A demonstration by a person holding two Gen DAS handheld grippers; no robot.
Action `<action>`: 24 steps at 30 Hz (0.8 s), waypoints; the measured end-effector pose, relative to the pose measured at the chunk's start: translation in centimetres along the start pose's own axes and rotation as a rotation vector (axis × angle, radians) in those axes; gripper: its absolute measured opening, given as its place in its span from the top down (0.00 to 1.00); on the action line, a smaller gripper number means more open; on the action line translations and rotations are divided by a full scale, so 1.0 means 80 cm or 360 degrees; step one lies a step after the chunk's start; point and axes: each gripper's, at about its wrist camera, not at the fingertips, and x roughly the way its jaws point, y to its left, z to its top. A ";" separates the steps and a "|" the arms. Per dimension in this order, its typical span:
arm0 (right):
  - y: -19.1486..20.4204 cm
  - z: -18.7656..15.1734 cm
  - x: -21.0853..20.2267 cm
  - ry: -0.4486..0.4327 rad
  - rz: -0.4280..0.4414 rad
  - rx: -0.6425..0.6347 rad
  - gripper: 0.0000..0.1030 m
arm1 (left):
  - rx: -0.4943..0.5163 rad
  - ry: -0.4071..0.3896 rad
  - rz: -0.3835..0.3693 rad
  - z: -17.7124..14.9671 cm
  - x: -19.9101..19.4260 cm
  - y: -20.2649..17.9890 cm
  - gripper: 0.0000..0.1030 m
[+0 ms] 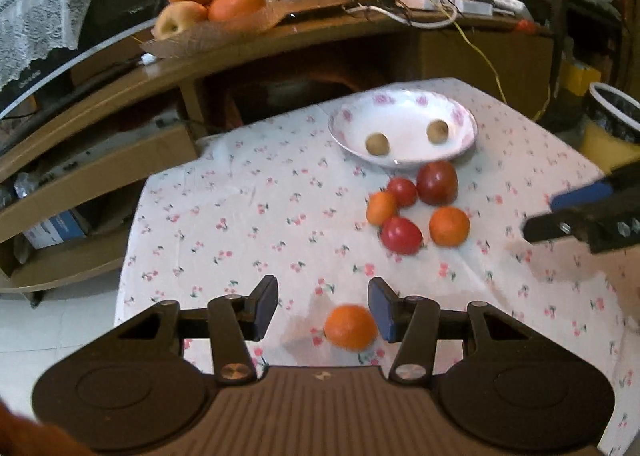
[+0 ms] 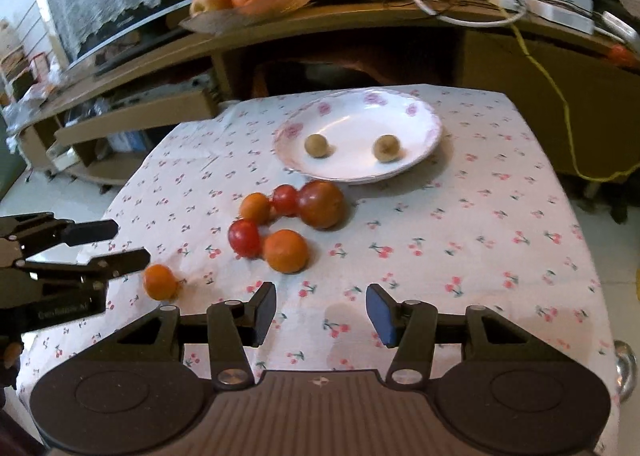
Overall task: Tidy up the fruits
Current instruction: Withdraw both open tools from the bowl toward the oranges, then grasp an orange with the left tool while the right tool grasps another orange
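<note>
Fruits lie on a table covered with a cherry-print cloth (image 2: 480, 216), and some are already in the flowered plate (image 2: 424, 112) at its far side. The cloth is the largest thing, then the plate, which holds two small brown round fruits (image 2: 316, 145), well apart from each other.

Just in front of the plate there is a cluster of five fruits: one big dark red fruit (image 2: 321, 203), the largest, almost touching the plate rim; one orange (image 2: 285, 250); two smaller red fruits (image 2: 244, 238); and one small orange fruit (image 2: 255, 207). They touch or nearly touch each other.

One more small orange fruit, the lone orange (image 1: 350, 327), lies apart from the cluster. It sits between the fingers of the left gripper (image 1: 323, 309), close to the blue pad (image 1: 380, 308). The jaws stand wide apart and do not press it.

The right gripper (image 2: 321, 311) has its fingers also spread, with only cloth between them. The cluster lies near, ahead and to its left.
</note>
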 end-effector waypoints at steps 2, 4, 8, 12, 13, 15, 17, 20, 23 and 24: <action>0.006 0.004 0.008 -0.0001 0.0005 -0.0040 0.47 | 0.0031 -0.0001 -0.0017 -0.003 0.001 -0.003 0.46; 0.012 0.008 0.018 0.0008 0.0024 -0.0072 0.46 | 0.0057 0.0002 -0.0029 -0.007 0.003 -0.006 0.46; 0.020 0.017 0.041 0.0032 0.0040 -0.0112 0.46 | 0.0093 0.0030 -0.0026 -0.013 0.011 -0.008 0.46; 0.027 0.019 0.061 0.0067 0.0046 -0.0157 0.46 | 0.0125 0.0036 -0.0031 -0.018 0.019 -0.011 0.46; 0.028 0.019 0.065 0.0076 0.0048 -0.0163 0.47 | 0.0132 0.0040 -0.0031 -0.019 0.022 -0.013 0.46; 0.029 0.020 0.072 0.0095 0.0056 -0.0172 0.47 | 0.0145 0.0051 -0.0031 -0.020 0.030 -0.015 0.46; 0.030 0.020 0.078 0.0108 0.0049 -0.0188 0.47 | 0.0153 0.0066 -0.0028 -0.020 0.037 -0.018 0.46; 0.028 0.021 0.083 0.0120 0.0064 -0.0190 0.50 | 0.0154 0.0081 -0.0042 -0.022 0.042 -0.022 0.46; 0.027 0.021 0.085 0.0105 0.0067 -0.0207 0.50 | 0.0153 0.0069 -0.0034 -0.026 0.041 -0.022 0.46; 0.027 0.021 0.085 0.0102 0.0070 -0.0208 0.50 | 0.0140 0.0069 -0.0033 -0.027 0.040 -0.020 0.46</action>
